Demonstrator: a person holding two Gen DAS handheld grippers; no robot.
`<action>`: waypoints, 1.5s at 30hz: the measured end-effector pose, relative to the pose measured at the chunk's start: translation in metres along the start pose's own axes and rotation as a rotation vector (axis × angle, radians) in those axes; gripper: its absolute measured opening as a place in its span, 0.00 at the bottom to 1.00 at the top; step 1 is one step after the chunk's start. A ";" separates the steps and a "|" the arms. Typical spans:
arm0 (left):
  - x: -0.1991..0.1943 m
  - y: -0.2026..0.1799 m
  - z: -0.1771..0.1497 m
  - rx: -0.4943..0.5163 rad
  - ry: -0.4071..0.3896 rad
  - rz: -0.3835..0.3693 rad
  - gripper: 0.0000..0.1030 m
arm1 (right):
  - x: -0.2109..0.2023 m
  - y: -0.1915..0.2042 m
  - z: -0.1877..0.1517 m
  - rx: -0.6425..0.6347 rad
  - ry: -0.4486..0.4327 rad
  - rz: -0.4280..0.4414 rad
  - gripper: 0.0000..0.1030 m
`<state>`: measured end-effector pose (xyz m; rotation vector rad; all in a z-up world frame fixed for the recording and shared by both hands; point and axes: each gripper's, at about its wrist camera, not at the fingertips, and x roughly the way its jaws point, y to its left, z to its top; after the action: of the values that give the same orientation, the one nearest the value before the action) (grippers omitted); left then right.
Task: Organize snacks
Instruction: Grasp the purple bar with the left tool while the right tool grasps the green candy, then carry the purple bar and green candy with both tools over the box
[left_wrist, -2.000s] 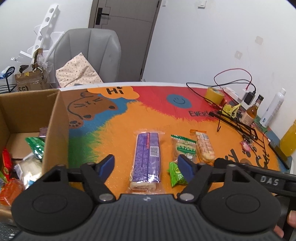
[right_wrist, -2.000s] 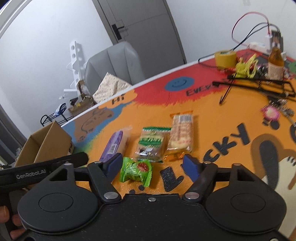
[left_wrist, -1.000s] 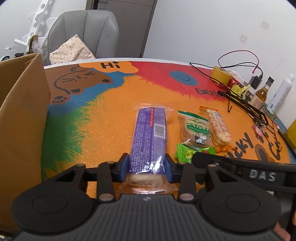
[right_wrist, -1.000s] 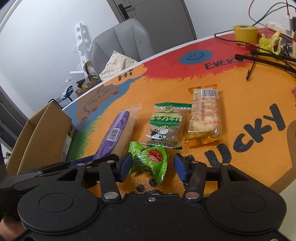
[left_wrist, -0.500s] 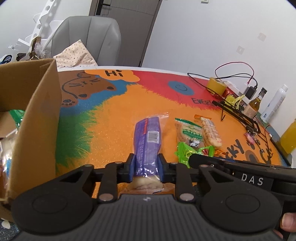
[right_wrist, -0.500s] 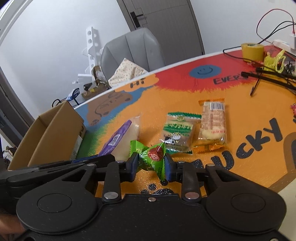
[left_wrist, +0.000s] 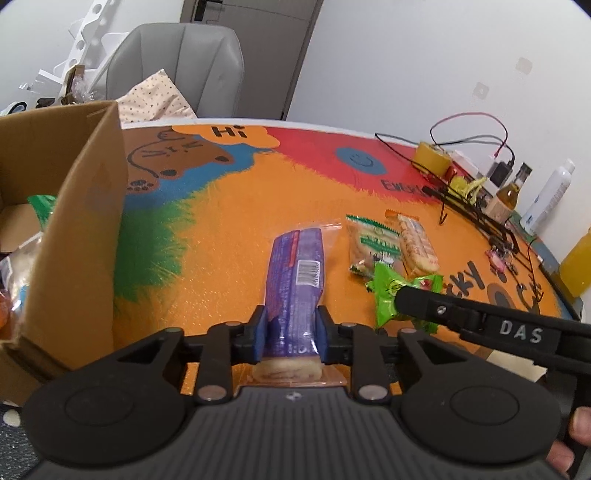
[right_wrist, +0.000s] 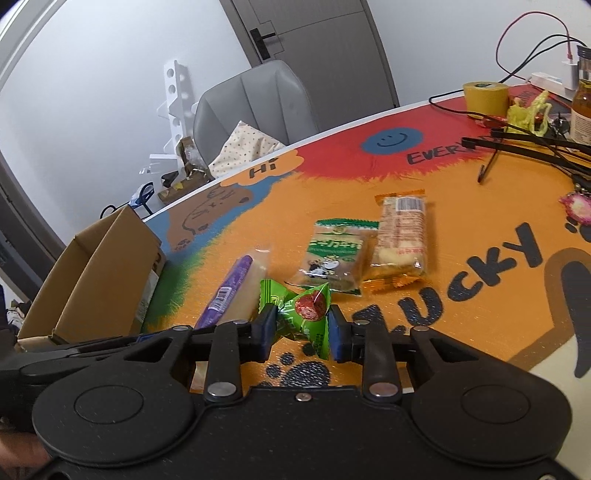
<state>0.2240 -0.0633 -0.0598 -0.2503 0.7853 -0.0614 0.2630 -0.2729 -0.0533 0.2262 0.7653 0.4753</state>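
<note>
My left gripper (left_wrist: 290, 328) is shut on the near end of a long purple snack pack (left_wrist: 295, 273), lifted off the colourful mat. My right gripper (right_wrist: 301, 325) is shut on a small green candy packet (right_wrist: 299, 310), also raised; the packet shows in the left wrist view (left_wrist: 391, 291), and the purple pack in the right wrist view (right_wrist: 229, 291). A green-and-brown biscuit pack (right_wrist: 334, 254) and an orange cracker pack (right_wrist: 399, 240) lie side by side on the mat. A cardboard box (left_wrist: 74, 221) with snacks inside stands at the left.
At the far right of the table are a yellow tape roll (left_wrist: 432, 158), cables, a black wire rack (left_wrist: 472, 210), a brown bottle (left_wrist: 511, 192), a white bottle (left_wrist: 550, 199) and an orange drink bottle (left_wrist: 576, 266). A grey chair (left_wrist: 181, 66) stands behind the table.
Both grippers closed: the left on the purple pack, the right on the green candy packet. Both then lifted their snacks off the mat.
</note>
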 end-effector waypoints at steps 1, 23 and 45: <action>0.003 -0.001 0.000 0.001 0.009 0.006 0.36 | -0.001 -0.001 0.000 0.002 -0.001 -0.004 0.27; 0.004 -0.006 0.001 0.013 -0.031 -0.009 0.27 | -0.005 -0.003 0.005 0.015 -0.026 -0.010 0.27; -0.067 0.012 0.030 0.013 -0.182 0.021 0.27 | -0.019 0.050 0.033 -0.060 -0.109 0.086 0.27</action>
<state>0.1976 -0.0359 0.0039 -0.2316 0.6057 -0.0240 0.2578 -0.2397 0.0000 0.2281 0.6357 0.5625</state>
